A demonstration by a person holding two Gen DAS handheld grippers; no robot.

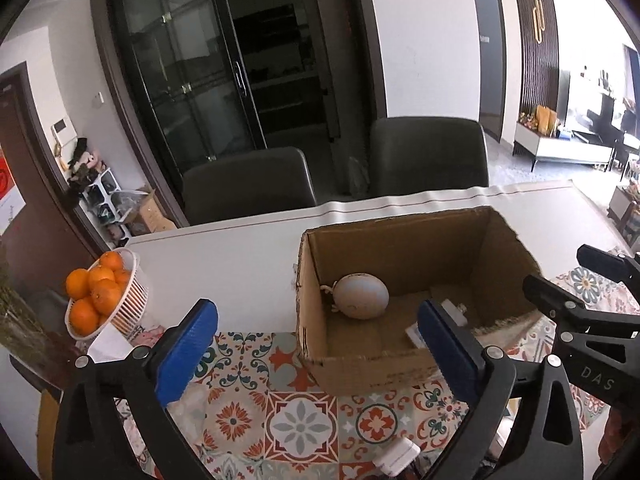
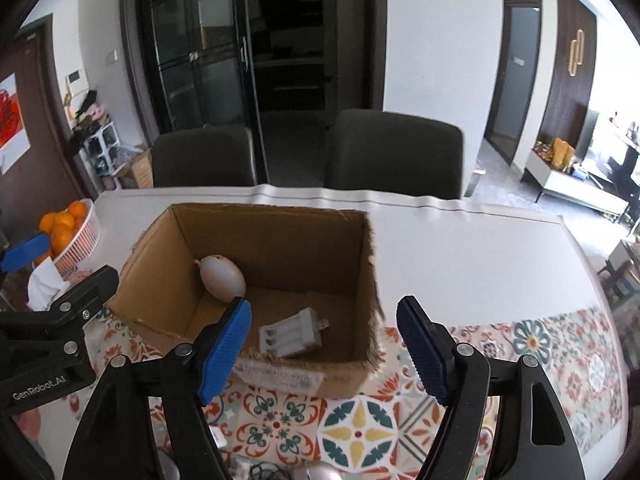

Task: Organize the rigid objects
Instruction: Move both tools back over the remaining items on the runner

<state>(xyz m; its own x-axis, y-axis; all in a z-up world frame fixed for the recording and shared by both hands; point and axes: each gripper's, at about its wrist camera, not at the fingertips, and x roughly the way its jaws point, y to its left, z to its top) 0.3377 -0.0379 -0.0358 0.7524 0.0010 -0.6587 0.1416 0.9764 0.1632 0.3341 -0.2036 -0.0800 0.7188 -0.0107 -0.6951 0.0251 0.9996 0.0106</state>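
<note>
We hover both hand-held grippers, left [image 1: 316, 344] and right [image 2: 324, 344], jaws apart and empty, before the cardboard box [image 2: 360, 248] collecting the battery charger [image 2: 290, 336].

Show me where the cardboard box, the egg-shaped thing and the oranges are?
cardboard box [image 2: 276, 240], right wrist view, inner back wall.
egg-shaped thing [image 1: 361, 296], left wrist view, middle of its pale shell.
oranges [image 1: 105, 293], left wrist view, centre fruit of the pile.

White counter [image 2: 460, 256], patterned tile mat [image 2: 360, 432] along near edge. Cardboard box [image 2: 280, 376] sits partly on mat, centre. Basket of oranges [image 1: 128, 304] far left.
</note>
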